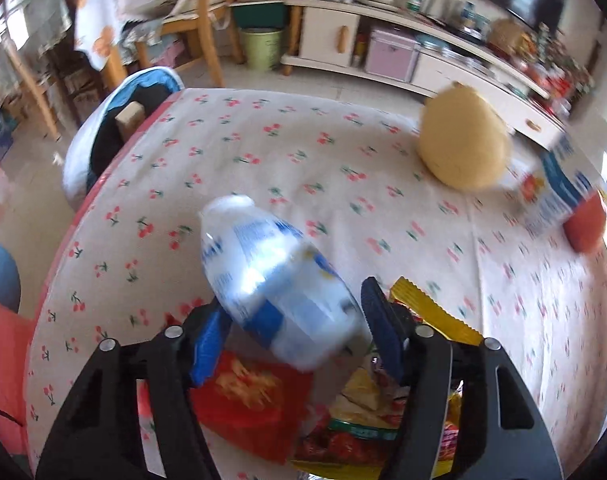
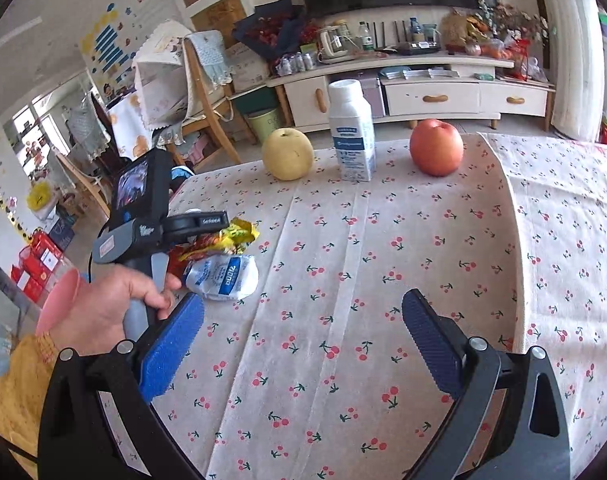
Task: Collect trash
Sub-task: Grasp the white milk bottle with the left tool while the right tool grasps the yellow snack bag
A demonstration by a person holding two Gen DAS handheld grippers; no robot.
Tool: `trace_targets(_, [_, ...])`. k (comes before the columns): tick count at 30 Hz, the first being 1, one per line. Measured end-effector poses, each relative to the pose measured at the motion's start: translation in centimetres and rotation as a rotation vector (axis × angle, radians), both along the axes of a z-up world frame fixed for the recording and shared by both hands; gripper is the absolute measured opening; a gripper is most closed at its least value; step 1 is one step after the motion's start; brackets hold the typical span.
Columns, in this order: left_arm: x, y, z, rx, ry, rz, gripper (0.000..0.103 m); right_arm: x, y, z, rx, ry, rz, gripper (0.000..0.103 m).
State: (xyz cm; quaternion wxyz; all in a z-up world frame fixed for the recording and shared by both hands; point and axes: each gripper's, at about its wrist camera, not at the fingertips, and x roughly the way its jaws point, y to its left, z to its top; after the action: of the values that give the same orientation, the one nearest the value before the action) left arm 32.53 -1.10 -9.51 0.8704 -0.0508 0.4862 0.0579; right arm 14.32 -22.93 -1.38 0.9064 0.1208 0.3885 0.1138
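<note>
A crushed clear plastic bottle (image 1: 271, 276) with a blue-and-white label lies between the blue pads of my left gripper (image 1: 293, 300), and both pads press on its sides. Under and beside it are a red wrapper (image 1: 251, 400), a yellow wrapper (image 1: 431, 312) and other snack packets (image 1: 363, 420). In the right wrist view the same bottle (image 2: 223, 276) rests by the wrappers (image 2: 223, 236) near the table's left edge, beneath a person's hand (image 2: 103, 304) on the left gripper's handle. My right gripper (image 2: 303, 304) stands open above the bare tablecloth (image 2: 383, 240), with nothing between its fingers.
A yellow pear (image 2: 287, 154), a white milk carton (image 2: 351, 132) and a red apple (image 2: 435, 146) stand along the table's far edge. A green bin (image 2: 263, 122) sits on the floor beyond, beside wooden chairs and a TV cabinet (image 2: 431, 98).
</note>
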Motion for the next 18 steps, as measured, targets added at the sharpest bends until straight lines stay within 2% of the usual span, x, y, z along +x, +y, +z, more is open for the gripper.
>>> trace_targets(3, [-2.0,-1.7,0.0,-0.017,-0.004,-0.083,0.056,0.1,-0.9,0.1,0.013,0.002,-0.028,0.098])
trace_targets(8, [-6.1,-4.2,0.0,-0.043,-0.01,-0.214,0.056,0.2,-1.4,0.0,0.004,0.015,-0.043,0.098])
trace_targets(11, [-8.0,-4.8,0.1,-0.092,-0.007,-0.261,0.056,0.3,-1.4,-0.3,-0.006,0.035,-0.045,0.098])
trace_targets(15, [-9.2,-3.8,1.7,-0.076,-0.081,-0.246,0.056,0.7,-0.9,-1.2,-0.004,0.076,-0.016,0.098])
trace_targets(18, [-8.3,-1.7,3.5,-0.099,-0.131,-0.175,0.06,1.0,0.6,-2.0,-0.033,0.095,0.039,0.098])
